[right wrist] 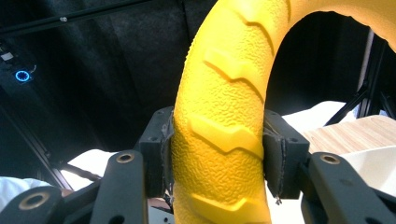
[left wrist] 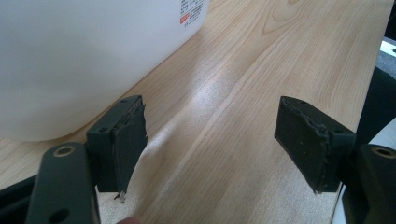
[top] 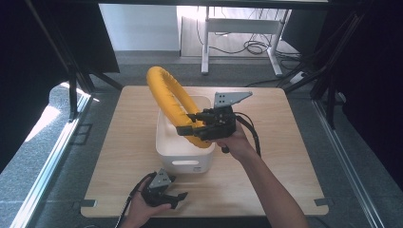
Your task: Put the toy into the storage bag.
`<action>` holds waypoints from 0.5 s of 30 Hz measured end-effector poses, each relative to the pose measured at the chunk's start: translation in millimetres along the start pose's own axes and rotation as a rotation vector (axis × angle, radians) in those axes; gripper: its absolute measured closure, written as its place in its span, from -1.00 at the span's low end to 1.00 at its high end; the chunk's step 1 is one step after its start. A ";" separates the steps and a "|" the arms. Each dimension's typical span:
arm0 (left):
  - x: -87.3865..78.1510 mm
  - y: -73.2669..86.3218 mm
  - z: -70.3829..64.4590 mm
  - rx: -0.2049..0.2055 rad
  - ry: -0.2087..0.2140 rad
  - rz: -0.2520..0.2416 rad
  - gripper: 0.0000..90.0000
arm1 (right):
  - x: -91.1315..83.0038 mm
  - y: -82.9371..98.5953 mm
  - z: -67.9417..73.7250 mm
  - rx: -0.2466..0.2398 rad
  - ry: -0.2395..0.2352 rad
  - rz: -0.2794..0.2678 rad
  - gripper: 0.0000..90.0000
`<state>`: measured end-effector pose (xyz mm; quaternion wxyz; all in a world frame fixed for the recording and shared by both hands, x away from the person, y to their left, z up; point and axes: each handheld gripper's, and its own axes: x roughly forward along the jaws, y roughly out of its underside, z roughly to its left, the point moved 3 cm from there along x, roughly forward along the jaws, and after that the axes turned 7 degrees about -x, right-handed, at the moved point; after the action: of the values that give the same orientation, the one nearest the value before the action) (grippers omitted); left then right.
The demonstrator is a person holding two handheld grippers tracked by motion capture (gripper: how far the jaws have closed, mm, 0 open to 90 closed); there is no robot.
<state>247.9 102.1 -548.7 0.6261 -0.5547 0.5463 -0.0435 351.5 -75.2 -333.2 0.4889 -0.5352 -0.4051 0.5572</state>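
A large yellow ring with a tyre-like tread (top: 166, 92) stands upright over a white bin (top: 183, 152) in the middle of the wooden table (top: 266, 180). My right gripper (top: 194, 128) is shut on the ring's lower right part, holding it above the bin's opening. In the right gripper view the yellow ring (right wrist: 224, 93) is squeezed between both pads (right wrist: 275, 156). My left gripper (top: 175, 198) rests low near the table's front edge, in front of the bin, open with nothing in it. The left gripper view has its jaws wide apart over bare wood, with the white bin (left wrist: 79, 51) close at the left.
The bin has a handle slot on its front wall. A white desk frame (top: 237, 28) and cables lie on the floor beyond the table. Dark frame posts stand at both sides. Bare table surface lies to the right and left of the bin.
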 end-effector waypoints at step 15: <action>0.6 0.3 0.3 0.003 -0.002 0.001 -0.44 | 6.7 17.3 -9.7 0.030 0.000 0.034 0.14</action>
<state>248.2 102.1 -549.3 0.6275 -0.5534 0.5460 -0.0433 359.5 -72.6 -352.4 0.4876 -0.5345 -0.3875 0.5713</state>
